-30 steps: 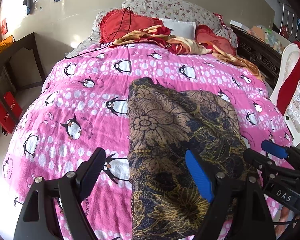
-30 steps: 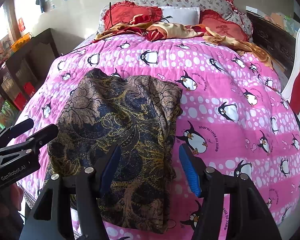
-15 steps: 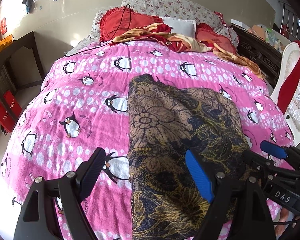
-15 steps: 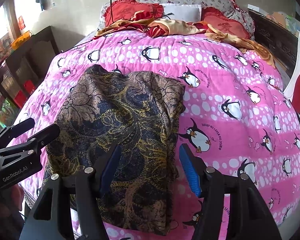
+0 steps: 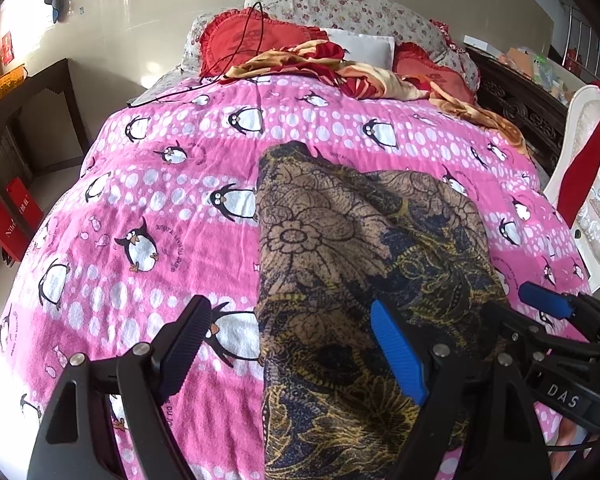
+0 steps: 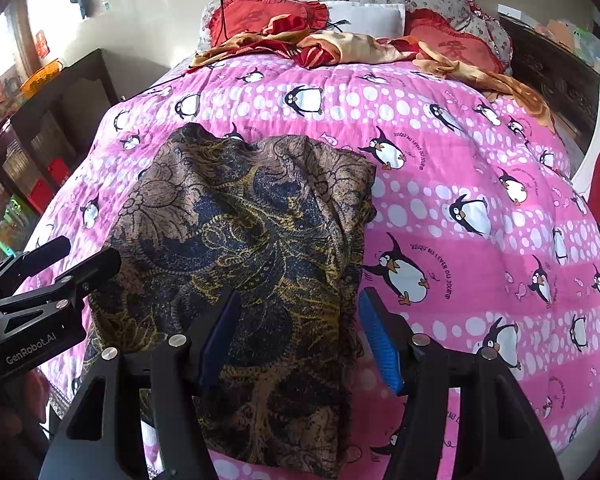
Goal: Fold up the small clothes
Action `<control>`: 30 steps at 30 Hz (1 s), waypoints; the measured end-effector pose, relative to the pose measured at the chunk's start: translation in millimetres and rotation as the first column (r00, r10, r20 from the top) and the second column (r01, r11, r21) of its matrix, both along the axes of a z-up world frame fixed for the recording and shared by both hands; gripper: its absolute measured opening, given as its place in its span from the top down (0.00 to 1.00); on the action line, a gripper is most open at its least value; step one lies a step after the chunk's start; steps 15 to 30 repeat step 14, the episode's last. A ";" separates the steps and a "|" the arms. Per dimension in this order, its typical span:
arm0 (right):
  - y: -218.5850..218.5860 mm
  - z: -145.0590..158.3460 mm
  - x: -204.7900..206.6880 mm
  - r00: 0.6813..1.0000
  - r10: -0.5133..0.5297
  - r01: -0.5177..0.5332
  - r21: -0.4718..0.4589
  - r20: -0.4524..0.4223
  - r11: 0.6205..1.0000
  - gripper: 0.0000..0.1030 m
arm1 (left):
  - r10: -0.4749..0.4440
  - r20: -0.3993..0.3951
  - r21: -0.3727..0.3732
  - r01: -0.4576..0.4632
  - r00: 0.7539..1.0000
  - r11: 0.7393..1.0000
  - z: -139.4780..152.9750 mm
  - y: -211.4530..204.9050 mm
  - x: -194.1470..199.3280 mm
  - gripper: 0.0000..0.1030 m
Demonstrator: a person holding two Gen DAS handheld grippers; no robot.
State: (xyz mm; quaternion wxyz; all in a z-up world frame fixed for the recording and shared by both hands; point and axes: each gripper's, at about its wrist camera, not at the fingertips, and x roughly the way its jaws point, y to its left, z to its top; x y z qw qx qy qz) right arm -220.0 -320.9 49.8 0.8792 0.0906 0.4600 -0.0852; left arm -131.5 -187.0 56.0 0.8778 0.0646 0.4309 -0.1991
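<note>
The dark garment (image 5: 364,280) with its gold and tan flower pattern lies folded lengthwise on the pink penguin blanket (image 5: 148,208), at the near end of the bed, its long straight edge running up toward the pillows.

The left gripper (image 5: 296,344) hangs above that garment's left edge with its jaws spread wide; one finger sits over the bare blanket, the blue-padded one over the cloth, and nothing is pinched between them. The right gripper (image 6: 300,336) stands over the garment's right edge, jaws apart, the cloth's hem passing under the gap but not clamped.

The left wrist view shows the garment's clean left fold line, and the right gripper beyond the garment's right side. The right wrist view shows instead the crumpled right side (image 6: 352,208) of the garment and its far corner, and the left gripper just off the garment's left side.

Beyond the garment's far end lie a rumpled red and yellow cloth (image 6: 340,46), two red frilled cushions (image 5: 256,46) and a white pillow (image 6: 364,18). Left of the garment stands a dark shelf (image 6: 60,120); right of it, a white chair (image 5: 580,152) with red cloth draped on it.
</note>
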 end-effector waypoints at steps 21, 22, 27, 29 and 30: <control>0.1 -6.8 9.4 1.000 0.025 -0.024 0.024 -0.005 0.999 0.42 | -0.003 0.030 -0.057 0.005 1.000 0.998 -0.1 8.7 10.4 0.17; 0.1 -6.8 9.4 1.000 0.025 -0.024 0.024 -0.005 0.999 0.42 | -0.003 0.030 -0.057 0.005 1.000 0.998 -0.1 8.7 10.4 0.17; 0.1 -6.8 9.4 1.000 0.025 -0.024 0.024 -0.005 0.999 0.42 | -0.003 0.030 -0.057 0.005 1.000 0.998 -0.1 8.7 10.4 0.17; 0.1 -6.8 9.4 1.000 0.025 -0.024 0.024 -0.005 0.999 0.42 | -0.003 0.030 -0.057 0.005 1.000 0.998 -0.1 8.7 10.4 0.17; 0.1 -6.8 9.4 1.000 0.025 -0.024 0.024 -0.005 0.999 0.42 | -0.003 0.030 -0.057 0.005 1.000 0.998 -0.1 8.7 10.4 0.17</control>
